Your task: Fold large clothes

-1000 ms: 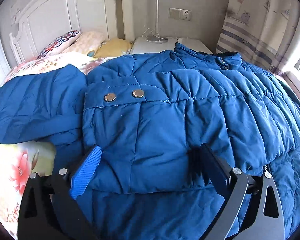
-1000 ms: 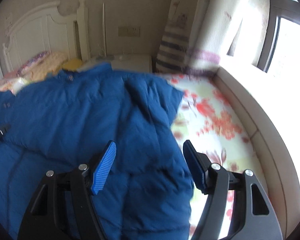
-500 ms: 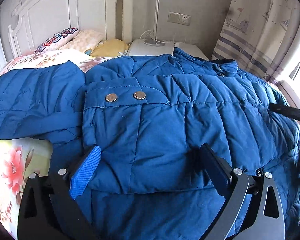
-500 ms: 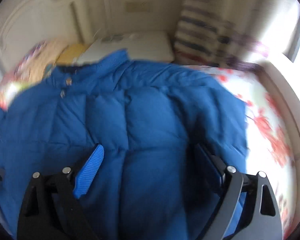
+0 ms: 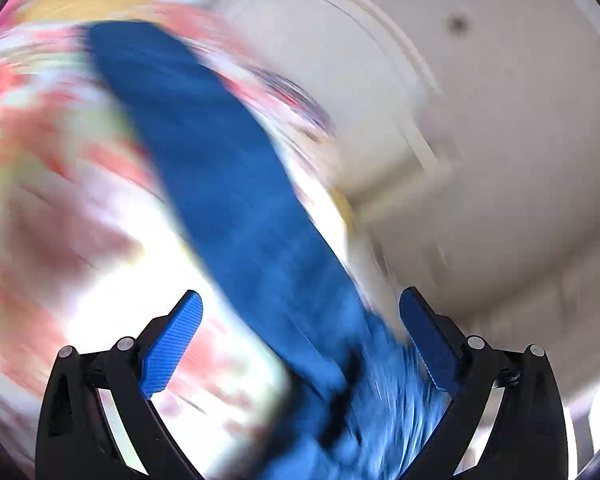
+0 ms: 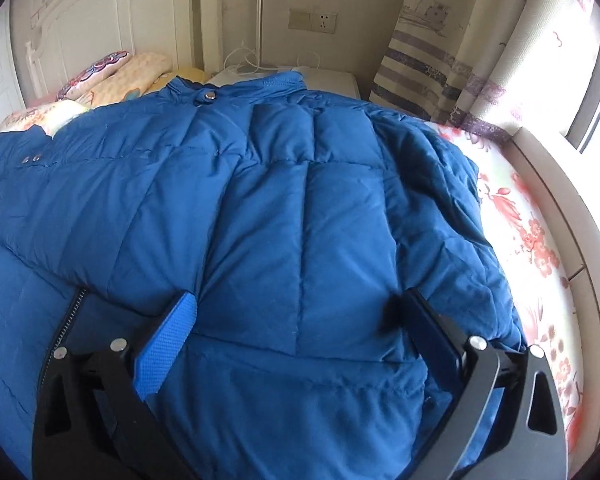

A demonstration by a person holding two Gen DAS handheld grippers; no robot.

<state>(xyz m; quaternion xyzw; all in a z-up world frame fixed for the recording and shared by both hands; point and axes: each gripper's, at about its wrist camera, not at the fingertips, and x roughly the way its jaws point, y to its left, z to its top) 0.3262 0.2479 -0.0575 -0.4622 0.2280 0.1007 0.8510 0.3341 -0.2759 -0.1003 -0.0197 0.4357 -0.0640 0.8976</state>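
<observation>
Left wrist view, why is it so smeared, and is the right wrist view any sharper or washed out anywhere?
Left wrist view: heavy motion blur streaks the blue jacket and floral bedding; only the left tool is crisp. Right wrist view: sharp on the jacket, fisheye-bent edges, window glare at far right.

Bedroom. White panelled headboard (image 6: 112, 20) is standing against a beige wall, pillows (image 6: 116, 74) lying below it. Floral bedsheet (image 6: 528, 240) is covering the bed. White nightstand (image 6: 328, 80) is sitting beside it, wall socket (image 6: 313, 20) above. Striped curtain (image 6: 432, 52) is hanging by the window (image 6: 596, 92); daylight is coming in.
</observation>
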